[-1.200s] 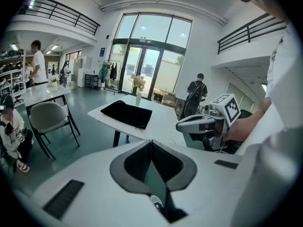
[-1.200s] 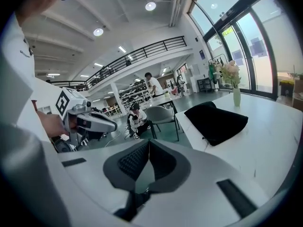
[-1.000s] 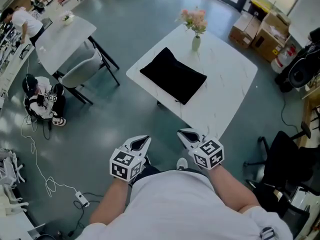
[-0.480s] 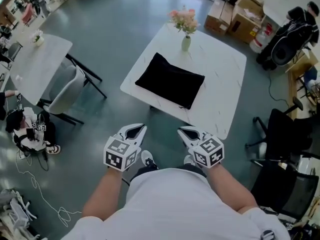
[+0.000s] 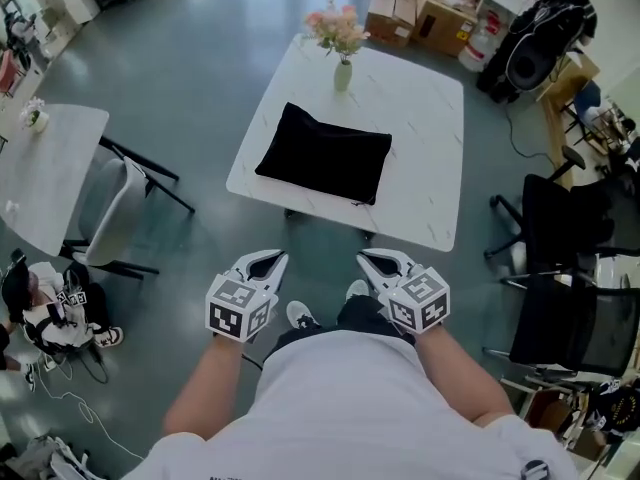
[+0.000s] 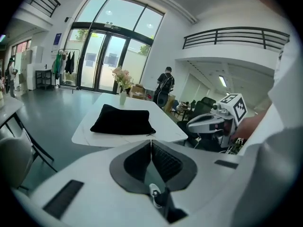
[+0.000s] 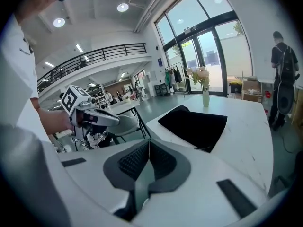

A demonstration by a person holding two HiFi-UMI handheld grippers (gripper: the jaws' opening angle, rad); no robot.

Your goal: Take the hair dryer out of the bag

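A flat black bag [image 5: 325,154] lies closed on the white table [image 5: 425,158], toward its near left side; the left gripper view shows the bag [image 6: 123,120] and the right gripper view shows the bag [image 7: 194,125] ahead. No hair dryer shows. My left gripper [image 5: 270,259] and right gripper [image 5: 373,259] hang side by side over the floor, short of the table's near edge. Both are shut with nothing between the jaws. In the left gripper view the right gripper [image 6: 189,125] appears at the right.
A vase of pink flowers [image 5: 340,43] stands at the table's far edge. Black chairs [image 5: 560,268] sit to the right, a second white table [image 5: 45,173] with a grey chair [image 5: 115,218] to the left. Cardboard boxes [image 5: 420,3] and a person in black [image 5: 535,18] are beyond.
The view has swung round the table, which now lies squarer ahead. Both grippers stay shut, side by side, and have shifted only slightly in the picture.
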